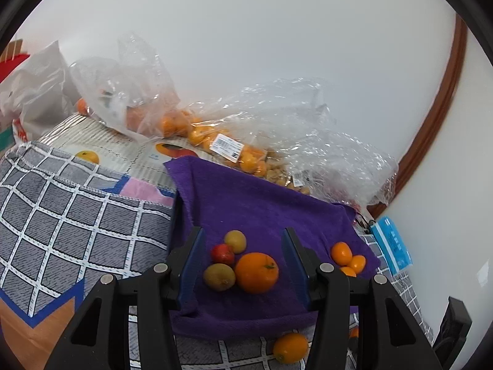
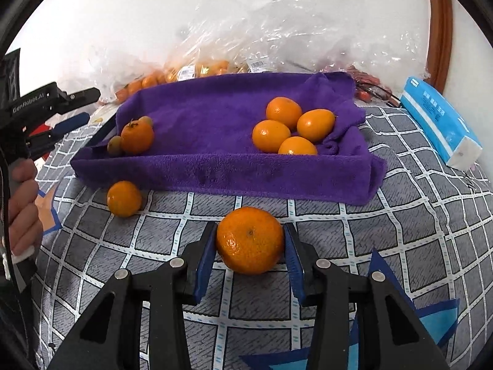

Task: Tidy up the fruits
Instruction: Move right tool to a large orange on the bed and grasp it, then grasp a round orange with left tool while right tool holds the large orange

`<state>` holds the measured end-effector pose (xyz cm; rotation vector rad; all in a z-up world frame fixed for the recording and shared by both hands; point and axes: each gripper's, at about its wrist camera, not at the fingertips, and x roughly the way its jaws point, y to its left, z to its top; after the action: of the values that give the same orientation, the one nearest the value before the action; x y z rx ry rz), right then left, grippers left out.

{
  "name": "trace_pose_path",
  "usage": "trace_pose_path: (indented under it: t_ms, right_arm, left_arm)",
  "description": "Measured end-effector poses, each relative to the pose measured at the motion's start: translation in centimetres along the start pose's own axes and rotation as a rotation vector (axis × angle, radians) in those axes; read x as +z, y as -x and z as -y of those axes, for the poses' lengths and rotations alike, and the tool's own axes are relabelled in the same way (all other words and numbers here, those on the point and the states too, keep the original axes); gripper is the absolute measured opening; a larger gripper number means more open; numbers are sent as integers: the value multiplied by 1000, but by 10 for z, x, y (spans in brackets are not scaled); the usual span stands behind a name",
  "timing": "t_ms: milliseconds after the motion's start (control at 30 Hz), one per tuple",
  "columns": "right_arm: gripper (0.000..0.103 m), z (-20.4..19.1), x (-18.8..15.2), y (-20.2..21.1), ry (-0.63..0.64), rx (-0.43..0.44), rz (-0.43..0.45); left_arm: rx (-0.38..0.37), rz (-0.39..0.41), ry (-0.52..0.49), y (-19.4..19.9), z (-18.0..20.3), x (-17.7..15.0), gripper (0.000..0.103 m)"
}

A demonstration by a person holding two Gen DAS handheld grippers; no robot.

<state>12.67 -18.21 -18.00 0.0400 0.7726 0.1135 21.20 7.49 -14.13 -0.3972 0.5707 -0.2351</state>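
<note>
A purple towel (image 1: 262,203) (image 2: 215,108) lies folded into a shallow tray on a checked cloth. My left gripper (image 1: 243,246) stands open over the towel's left end. An orange (image 1: 256,272), two greenish fruits (image 1: 219,277) and a small red fruit (image 1: 222,254) lie between its fingers, untouched. My right gripper (image 2: 250,243) is shut on a mandarin (image 2: 249,240) just in front of the towel, with both blue pads against its sides. Several small oranges (image 2: 292,126) (image 1: 348,256) sit at the towel's right end. One loose orange (image 2: 124,199) (image 1: 290,347) rests on the cloth.
Clear plastic bags of oranges (image 1: 197,132) (image 2: 191,71) are piled against the white wall behind the towel. A blue tissue pack (image 2: 437,123) (image 1: 393,243) lies at the right. A hand (image 2: 23,203) holds the left gripper (image 2: 92,104) at the left edge.
</note>
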Motion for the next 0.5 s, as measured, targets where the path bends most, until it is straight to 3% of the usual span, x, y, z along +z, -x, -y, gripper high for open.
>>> trace_pose_path:
  t_ms: [200, 367, 500]
  right_arm:
    - [42, 21, -2, 15, -114, 32, 69]
    - [42, 24, 0, 14, -137, -9, 69]
    - [42, 28, -1, 19, -155, -21, 94]
  left_arm:
    - [-9, 1, -92, 3, 21, -10, 49]
    - [-16, 8, -195, 8, 43, -16, 49]
    - [-21, -41, -226, 18, 56, -22, 49]
